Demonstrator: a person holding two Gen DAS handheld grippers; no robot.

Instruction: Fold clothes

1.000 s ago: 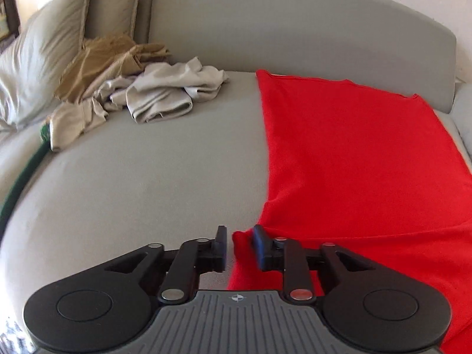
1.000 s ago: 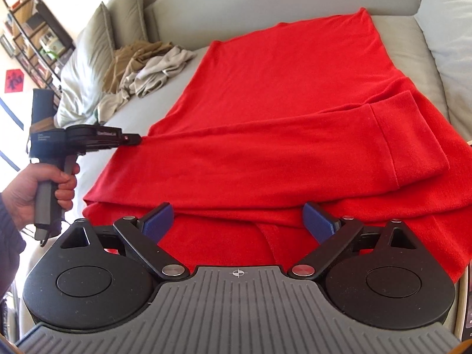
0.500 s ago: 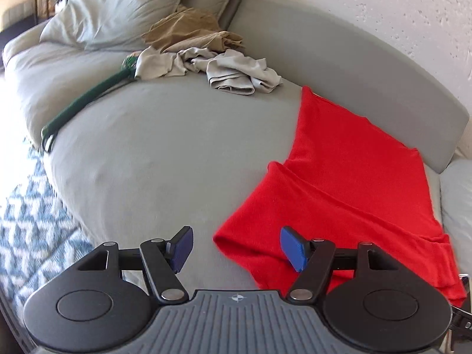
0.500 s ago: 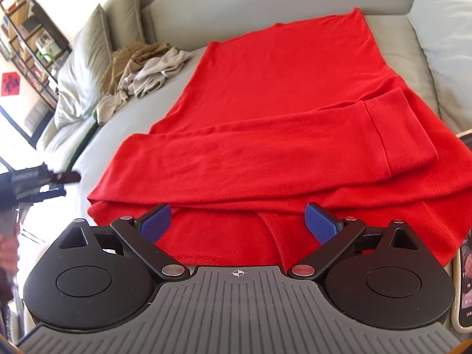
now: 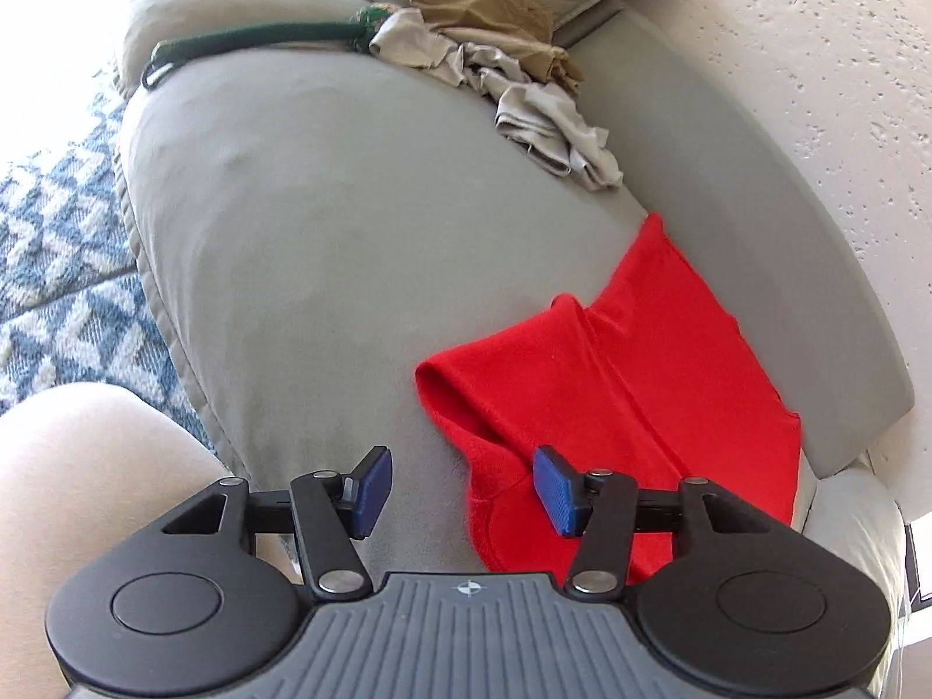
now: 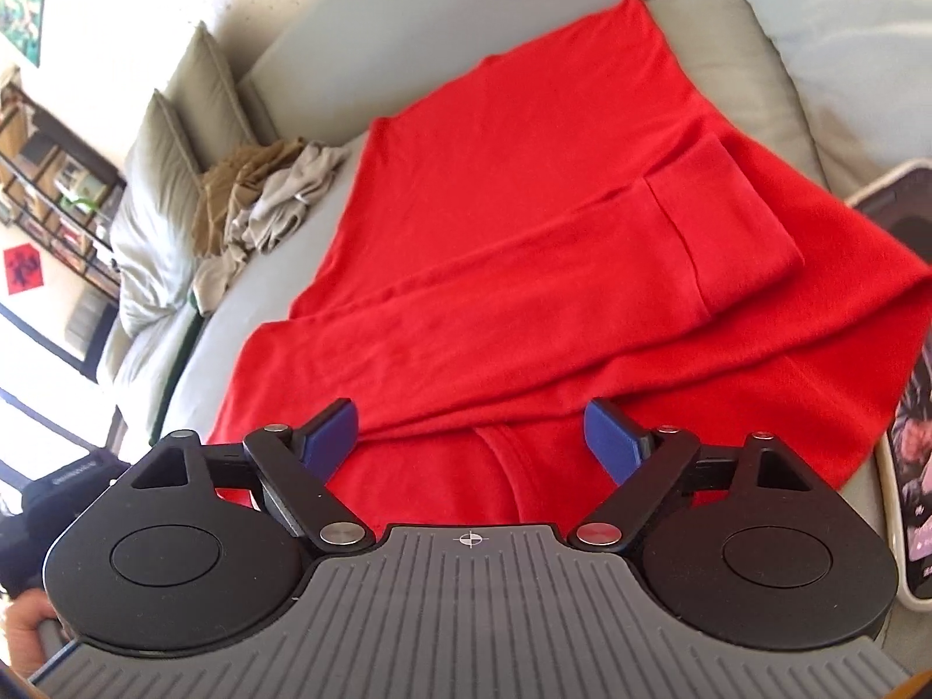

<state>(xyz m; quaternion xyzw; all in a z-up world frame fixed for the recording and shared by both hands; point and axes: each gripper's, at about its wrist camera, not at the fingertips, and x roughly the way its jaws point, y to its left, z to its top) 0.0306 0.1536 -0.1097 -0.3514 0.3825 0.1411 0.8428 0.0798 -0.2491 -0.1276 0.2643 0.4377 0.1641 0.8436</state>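
Observation:
A red long-sleeved garment [image 6: 524, 244] lies spread on the grey sofa [image 5: 320, 233], one sleeve [image 6: 582, 291] folded across its body with the cuff [image 6: 722, 221] at the right. My right gripper [image 6: 470, 425] hovers over the garment's near edge; its jaws are closing, wide apart, pads off the cloth. My left gripper [image 5: 460, 477] is near the sofa's front edge beside the garment's folded left corner [image 5: 466, 384]. Its jaws are closing too, with only sofa and a strip of red edge seen between them, nothing pinched.
A heap of beige and tan clothes [image 5: 524, 87] lies at the sofa's far end against cushions [image 6: 175, 175], next to a green strap [image 5: 256, 38]. A blue patterned rug [image 5: 52, 244] and the person's knee [image 5: 87, 495] are at left. A phone [image 6: 914, 408] lies at the right.
My left gripper let go of the red garment's edge, opened, drew back toward the sofa's front and rolled. The right gripper rolled a little and its jaws narrowed slightly.

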